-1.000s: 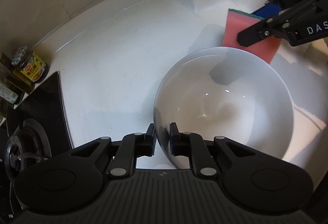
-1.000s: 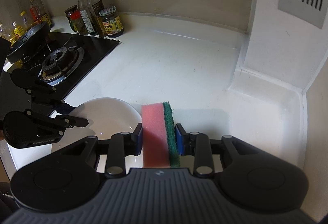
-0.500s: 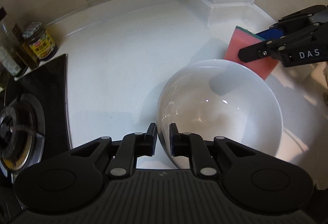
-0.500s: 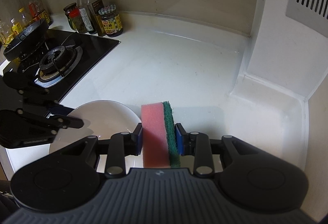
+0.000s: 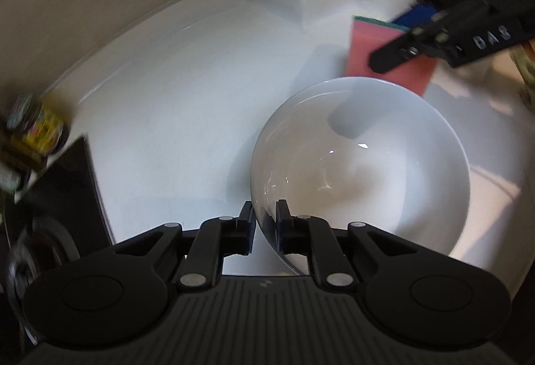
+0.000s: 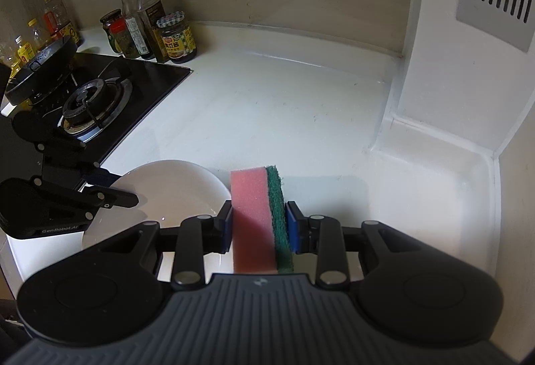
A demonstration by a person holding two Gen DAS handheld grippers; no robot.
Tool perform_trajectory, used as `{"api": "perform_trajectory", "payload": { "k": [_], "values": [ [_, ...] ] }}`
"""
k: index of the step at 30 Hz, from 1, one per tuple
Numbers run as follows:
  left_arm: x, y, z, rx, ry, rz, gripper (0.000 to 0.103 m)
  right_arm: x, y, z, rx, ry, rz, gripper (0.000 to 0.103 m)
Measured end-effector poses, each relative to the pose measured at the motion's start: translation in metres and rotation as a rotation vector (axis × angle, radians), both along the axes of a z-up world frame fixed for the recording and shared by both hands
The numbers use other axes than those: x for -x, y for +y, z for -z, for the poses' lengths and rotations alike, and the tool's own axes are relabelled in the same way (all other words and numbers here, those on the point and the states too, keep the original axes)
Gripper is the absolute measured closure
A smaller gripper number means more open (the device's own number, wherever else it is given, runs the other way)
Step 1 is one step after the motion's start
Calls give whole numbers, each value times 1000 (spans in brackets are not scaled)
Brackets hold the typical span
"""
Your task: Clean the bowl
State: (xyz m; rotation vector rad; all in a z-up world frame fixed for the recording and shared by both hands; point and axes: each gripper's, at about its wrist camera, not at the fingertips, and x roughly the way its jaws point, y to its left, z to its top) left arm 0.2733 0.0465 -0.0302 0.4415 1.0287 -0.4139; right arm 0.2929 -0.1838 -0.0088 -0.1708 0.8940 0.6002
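Note:
A white bowl (image 5: 361,164) is held above the white counter, and my left gripper (image 5: 264,224) is shut on its near rim, one pad inside and one outside. In the right wrist view the bowl (image 6: 174,188) shows at lower left with the left gripper (image 6: 110,194) clamped on its edge. My right gripper (image 6: 259,224) is shut on a pink sponge with a green scouring side (image 6: 259,208). The sponge (image 5: 367,44) hangs just beyond the bowl's far rim, apart from it, in the right gripper (image 5: 404,40).
The white counter (image 6: 284,111) runs back to a beige wall and a white boxed corner (image 6: 434,97) on the right. A black gas hob (image 6: 97,101) with a pan (image 6: 40,64) lies at left, and several jars and bottles (image 6: 150,34) stand behind it.
The left wrist view has rolled and shifted, so the hob and jars slid back toward its left edge. The bowl stays clamped. The right gripper and sponge have not moved.

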Motion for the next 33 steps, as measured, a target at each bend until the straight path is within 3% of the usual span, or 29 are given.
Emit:
{"api": "perform_trajectory", "payload": {
  "k": [3,9,13,17,21,25,27,30,33],
  "values": [
    [-6,4,0,24,9,5,90,-2,2,0,12,-7,2,75],
    [4,18,-4,136,42,-253,90,-1,-3,1,-15,1,19,75],
    [13,18,3,155,50,-346,90,1,-3,1,-19,-5,22,75],
    [10,6,6,100,37,-305,91,2,-2,1,-13,-9,20,75],
    [0,3,5,44,29,-195,90,2,-2,1,-9,-13,15,75],
    [-2,-9,7,-78,-6,15,83,3,-2,0,-1,-20,16,75],
    [-3,-10,8,-95,-18,82,83,3,-2,0,2,-23,17,75],
    [-10,1,4,-12,12,-4,85,2,-2,0,-5,-19,21,75],
    [-5,8,1,51,40,-158,85,1,-5,1,-20,-14,28,75]
  ]
}}
